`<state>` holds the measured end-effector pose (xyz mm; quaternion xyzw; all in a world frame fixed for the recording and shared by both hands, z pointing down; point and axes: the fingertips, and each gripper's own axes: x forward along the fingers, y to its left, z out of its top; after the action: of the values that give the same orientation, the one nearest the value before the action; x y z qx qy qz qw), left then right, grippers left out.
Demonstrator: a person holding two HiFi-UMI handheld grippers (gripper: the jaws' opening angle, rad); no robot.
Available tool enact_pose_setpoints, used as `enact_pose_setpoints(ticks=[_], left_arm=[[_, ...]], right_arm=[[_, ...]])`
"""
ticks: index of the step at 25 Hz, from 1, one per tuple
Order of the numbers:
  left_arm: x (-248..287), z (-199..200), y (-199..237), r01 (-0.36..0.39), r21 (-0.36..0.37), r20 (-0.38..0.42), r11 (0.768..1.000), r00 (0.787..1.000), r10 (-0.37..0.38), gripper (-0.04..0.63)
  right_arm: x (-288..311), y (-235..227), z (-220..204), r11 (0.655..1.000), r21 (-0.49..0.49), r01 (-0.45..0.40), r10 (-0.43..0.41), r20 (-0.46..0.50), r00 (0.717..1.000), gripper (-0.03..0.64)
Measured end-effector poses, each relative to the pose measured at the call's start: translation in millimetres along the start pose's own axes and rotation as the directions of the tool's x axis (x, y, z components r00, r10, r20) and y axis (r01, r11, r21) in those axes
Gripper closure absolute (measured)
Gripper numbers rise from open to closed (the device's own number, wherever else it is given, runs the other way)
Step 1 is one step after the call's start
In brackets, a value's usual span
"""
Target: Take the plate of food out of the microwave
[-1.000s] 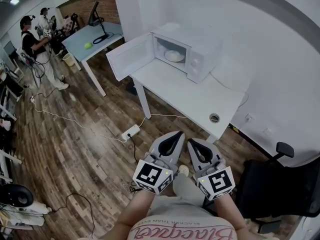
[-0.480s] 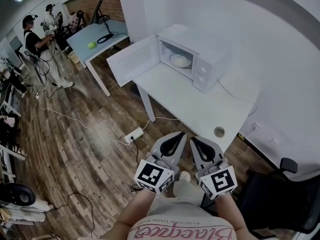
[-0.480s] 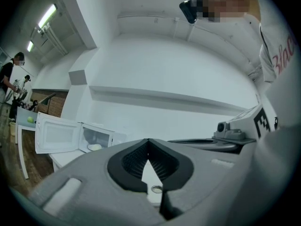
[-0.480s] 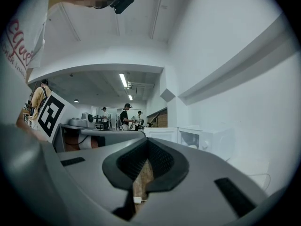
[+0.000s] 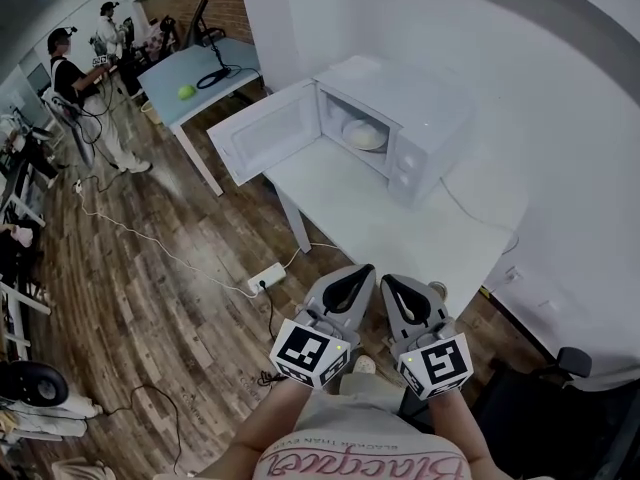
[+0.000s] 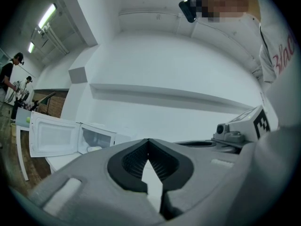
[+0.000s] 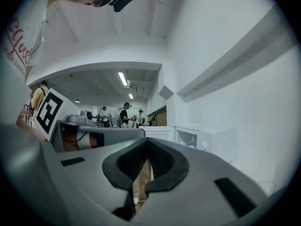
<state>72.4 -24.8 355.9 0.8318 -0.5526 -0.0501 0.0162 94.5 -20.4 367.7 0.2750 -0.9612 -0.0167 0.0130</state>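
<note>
Standing open on a white table (image 5: 400,223), the microwave (image 5: 420,108) is seen from above with its door (image 5: 268,133) swung wide to the left. The plate (image 5: 364,134) is seen resting untouched inside the cavity; what food it carries cannot be made out at this range. The left gripper (image 5: 364,270) and the right gripper (image 5: 387,281) are held side by side and level near the table's front edge, well apart from the oven and pointed roughly toward it. In each gripper view the jaws are shown with tips pressed together and nothing between them; only tabletop or floor is glimpsed through the slot below the tips. The step in hand is judged to be the approach, since the plate is not yet reached and nothing of the task proper has been done. For the next move, the gap to the open cavity is to be closed, and at least one pair of jaws must be parted before the plate's rim can be taken. The door at the left and the low cavity roof are to be cleared on the way in. The plate will likely have to be kept flat when drawn out, so that no food is spilled.
</note>
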Motion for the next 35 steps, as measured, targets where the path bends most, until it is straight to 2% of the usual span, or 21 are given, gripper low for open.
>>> enact_pose_setpoints(ticks=[8, 16, 25, 35], left_arm=[[41.6, -1.6, 22.9, -0.045, 0.005, -0.008, 0.999, 0.999, 0.045, 0.594], [64.7, -7.0, 34.2, -0.072, -0.003, -0.015, 0.997, 0.997, 0.072, 0.594], [66.2, -7.2, 47.7, -0.113, 0.007, -0.019, 0.994, 0.993, 0.113, 0.594], [60.6, -9.4, 55.4, -0.139, 0.010, -0.014, 0.990, 0.990, 0.139, 0.594]], right_arm=[[24.4, -42.4, -3.1, 1.000, 0.011, -0.008, 0.008, -0.007, 1.000, 0.607], [39.3, -65.6, -8.6, 0.999, 0.039, -0.028, 0.028, -0.008, 1.000, 0.607], [51.6, -65.1, -12.0, 0.996, 0.054, -0.077, 0.077, 0.001, 0.997, 0.607], [53.1, -62.4, -16.0, 0.994, 0.062, -0.094, 0.094, 0.001, 0.996, 0.607]])
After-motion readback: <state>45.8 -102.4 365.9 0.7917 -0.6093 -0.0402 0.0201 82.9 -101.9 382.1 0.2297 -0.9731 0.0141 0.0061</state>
